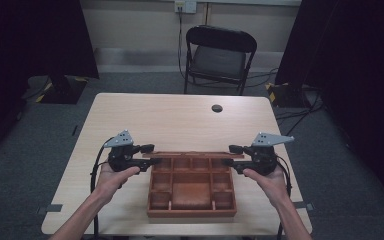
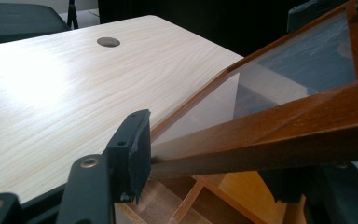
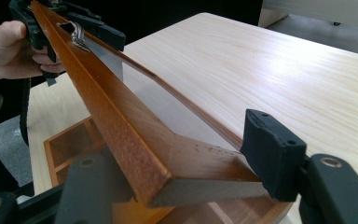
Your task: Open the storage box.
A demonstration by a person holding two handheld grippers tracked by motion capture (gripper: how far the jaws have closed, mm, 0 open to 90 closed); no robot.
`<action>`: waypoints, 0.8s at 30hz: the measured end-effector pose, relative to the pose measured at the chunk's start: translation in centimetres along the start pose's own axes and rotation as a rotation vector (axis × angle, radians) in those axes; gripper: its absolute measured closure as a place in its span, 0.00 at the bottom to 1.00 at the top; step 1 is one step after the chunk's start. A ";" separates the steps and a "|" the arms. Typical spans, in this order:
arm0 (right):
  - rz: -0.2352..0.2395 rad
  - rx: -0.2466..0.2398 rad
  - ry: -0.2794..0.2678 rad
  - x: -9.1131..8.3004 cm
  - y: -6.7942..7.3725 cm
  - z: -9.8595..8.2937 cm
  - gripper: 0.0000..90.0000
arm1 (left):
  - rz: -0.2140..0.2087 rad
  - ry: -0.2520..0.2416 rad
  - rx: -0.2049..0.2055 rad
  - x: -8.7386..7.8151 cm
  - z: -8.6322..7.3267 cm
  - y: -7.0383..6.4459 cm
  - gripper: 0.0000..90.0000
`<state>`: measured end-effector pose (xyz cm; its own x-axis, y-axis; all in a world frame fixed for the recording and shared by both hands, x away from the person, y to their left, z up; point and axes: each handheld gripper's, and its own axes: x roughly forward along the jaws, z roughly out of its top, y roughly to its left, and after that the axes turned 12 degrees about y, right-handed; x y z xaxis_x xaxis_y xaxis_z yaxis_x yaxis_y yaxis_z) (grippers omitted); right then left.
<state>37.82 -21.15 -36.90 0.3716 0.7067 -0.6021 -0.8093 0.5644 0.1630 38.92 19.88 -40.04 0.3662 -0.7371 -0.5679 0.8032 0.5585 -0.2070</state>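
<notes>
A brown wooden box with several compartments lies on the table near the front edge. Its glass-paned lid is raised over the box's far edge and seen almost edge-on. My left gripper is shut on the lid's left end, my right gripper on its right end. In the left gripper view the jaws clamp the lid's wooden frame, with the glass pane above. In the right gripper view the jaws clamp a corner of the frame; the left gripper and a hand hold the far end.
The light wooden table has a round cable hole near its far edge. A black folding chair stands behind the table. Cables lie on the floor at the right. Dark curtains hang on both sides.
</notes>
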 end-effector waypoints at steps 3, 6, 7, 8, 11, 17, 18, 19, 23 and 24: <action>0.002 0.004 -0.003 0.0 -0.1 0.1 0.45 | -0.001 -0.004 -0.005 0.1 0.1 0.1 0.45; -0.004 0.007 -0.008 0.0 -0.2 0.3 0.46 | 0.010 -0.002 -0.009 0.2 0.2 0.2 0.46; -0.004 0.008 -0.012 0.1 -0.3 0.4 0.46 | 0.013 -0.003 -0.008 0.2 0.2 0.2 0.47; -0.003 0.011 -0.012 0.1 -0.3 0.4 0.46 | 0.021 0.006 -0.005 0.2 0.4 0.2 0.47; -0.011 0.019 -0.021 0.1 -0.6 0.6 0.45 | 0.026 0.000 0.004 0.2 0.8 0.3 0.50; -0.017 0.027 -0.026 0.3 -1.1 1.0 0.45 | 0.033 -0.003 0.002 0.3 1.1 0.6 0.52; -0.017 0.027 -0.025 0.4 -1.2 1.1 0.45 | 0.032 -0.003 -0.003 0.3 1.1 0.6 0.53; -0.016 0.028 -0.027 0.4 -1.3 1.1 0.45 | 0.036 -0.003 -0.004 0.3 1.2 0.7 0.53; -0.019 0.042 -0.027 0.9 -1.8 1.1 0.45 | 0.033 -0.004 -0.009 0.3 1.4 1.0 0.54; -0.020 0.046 -0.028 1.1 -1.9 1.1 0.45 | 0.035 -0.007 -0.009 0.3 1.5 1.0 0.54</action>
<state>40.29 -21.00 -36.98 0.4009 0.7061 -0.5837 -0.7799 0.5974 0.1869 40.57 19.65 -39.28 0.3975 -0.7199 -0.5690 0.7858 0.5873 -0.1940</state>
